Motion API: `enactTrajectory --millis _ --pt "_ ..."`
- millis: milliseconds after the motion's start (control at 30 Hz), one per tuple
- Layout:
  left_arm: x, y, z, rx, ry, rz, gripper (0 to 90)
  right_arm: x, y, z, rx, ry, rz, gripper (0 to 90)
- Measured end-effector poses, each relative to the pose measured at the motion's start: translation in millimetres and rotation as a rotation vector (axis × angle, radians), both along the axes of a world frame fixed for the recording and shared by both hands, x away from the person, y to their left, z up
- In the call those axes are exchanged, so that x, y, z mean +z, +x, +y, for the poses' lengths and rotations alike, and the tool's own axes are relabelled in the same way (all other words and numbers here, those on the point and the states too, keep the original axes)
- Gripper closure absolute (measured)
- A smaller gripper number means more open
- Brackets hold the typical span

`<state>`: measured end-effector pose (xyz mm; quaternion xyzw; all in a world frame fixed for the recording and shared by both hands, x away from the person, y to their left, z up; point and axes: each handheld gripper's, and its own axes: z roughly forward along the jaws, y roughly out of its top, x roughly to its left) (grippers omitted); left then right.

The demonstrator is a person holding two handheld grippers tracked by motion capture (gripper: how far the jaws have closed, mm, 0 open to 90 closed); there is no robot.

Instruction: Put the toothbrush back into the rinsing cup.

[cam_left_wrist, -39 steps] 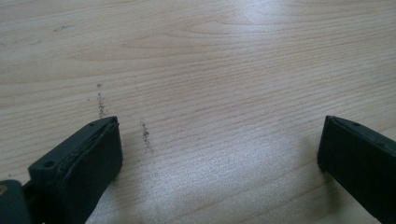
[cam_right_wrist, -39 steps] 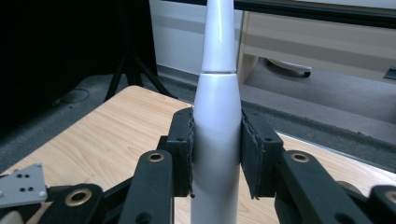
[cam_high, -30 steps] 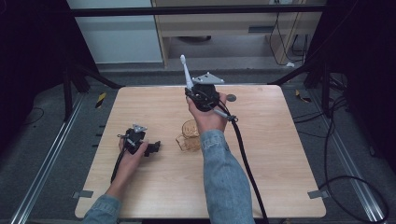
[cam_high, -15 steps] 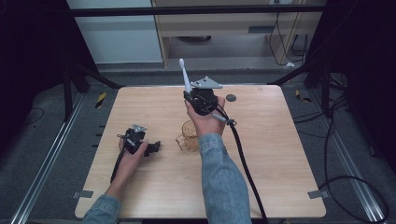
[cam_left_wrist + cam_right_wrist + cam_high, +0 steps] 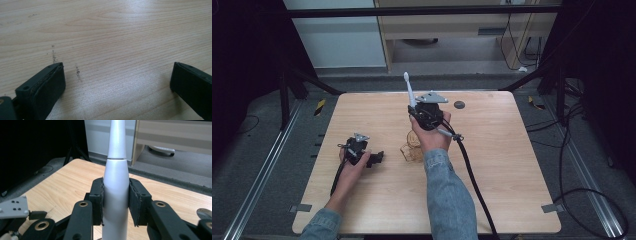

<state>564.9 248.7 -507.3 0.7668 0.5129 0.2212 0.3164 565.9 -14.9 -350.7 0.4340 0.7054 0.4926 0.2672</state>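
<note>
One electric toothbrush (image 5: pixel 408 90), upright, clamped in right gripper (image 5: pixel 115 202); one clear cup (image 5: pixel 413 148) beneath. Left gripper (image 5: pixel 117 87): jaws wide, empty, resting mid-table (image 5: pixel 512 165), bare wood around.

Glass cup (image 5: pixel 413 148) blocks mid-table (right half free).

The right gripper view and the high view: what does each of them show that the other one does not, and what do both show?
The right gripper view alone shows how the pads press on both sides of the white electric toothbrush, and the seam below its tapered neck. The high view alone shows the clear glass cup under the right gripper, the left gripper resting low on the table, and the small dark disc. Both show the toothbrush held upright over the wooden table.
</note>
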Motion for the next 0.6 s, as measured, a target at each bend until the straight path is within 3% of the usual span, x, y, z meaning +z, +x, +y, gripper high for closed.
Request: enactTrajectory --millis 200,600 --pt "0.0 -0.1 0.3 -0.003 0.0 0.0 0.0 -18.8 1.7 0.0 0.0 -0.005 0.026 66.9" --pt "0.0 0.0 1.0 -0.006 -0.003 0.001 0.0 -35.1 1.5 -0.4 -0.004 -0.009 0.05 66.9"
